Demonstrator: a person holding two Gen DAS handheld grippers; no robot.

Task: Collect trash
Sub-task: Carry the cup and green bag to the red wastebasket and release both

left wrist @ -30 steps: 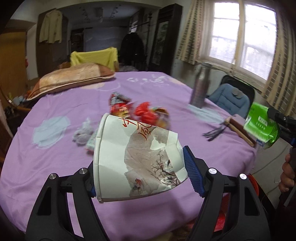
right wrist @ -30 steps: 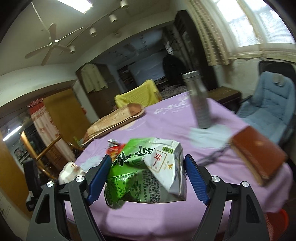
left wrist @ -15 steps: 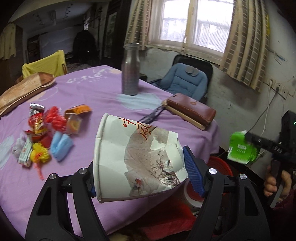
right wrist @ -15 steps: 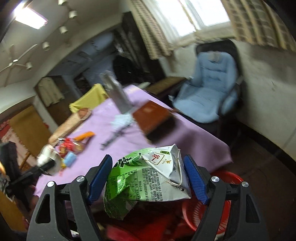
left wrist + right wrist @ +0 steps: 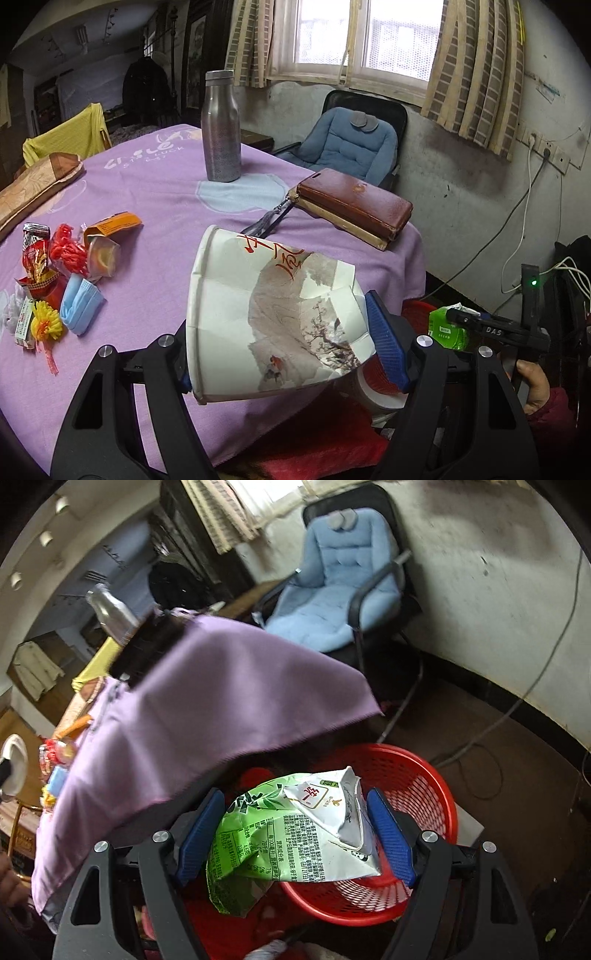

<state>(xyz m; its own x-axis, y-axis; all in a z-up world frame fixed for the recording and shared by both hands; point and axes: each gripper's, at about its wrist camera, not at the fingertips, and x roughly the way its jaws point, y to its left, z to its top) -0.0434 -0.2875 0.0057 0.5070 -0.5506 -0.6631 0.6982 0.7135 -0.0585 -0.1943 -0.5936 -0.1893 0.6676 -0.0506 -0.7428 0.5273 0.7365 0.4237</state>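
Left wrist view: the left tool (image 5: 284, 343) grips a crushed paper cup (image 5: 273, 317) across its creased wall, held over the table's (image 5: 155, 206) near edge. The cup looks light and soft, so a gentle squeeze at mid-wall should hold it. More litter, wrappers (image 5: 55, 258) and a blue face mask (image 5: 81, 301), lies near the table's left edge; thin and floppy, probably best pinched at a fold.

Right wrist view: the right tool (image 5: 295, 834) clamps a crumpled green carton (image 5: 291, 834) by its sides, hanging just above the red basket (image 5: 417, 786) on the floor beside the table's corner. It appears empty, light and dented.
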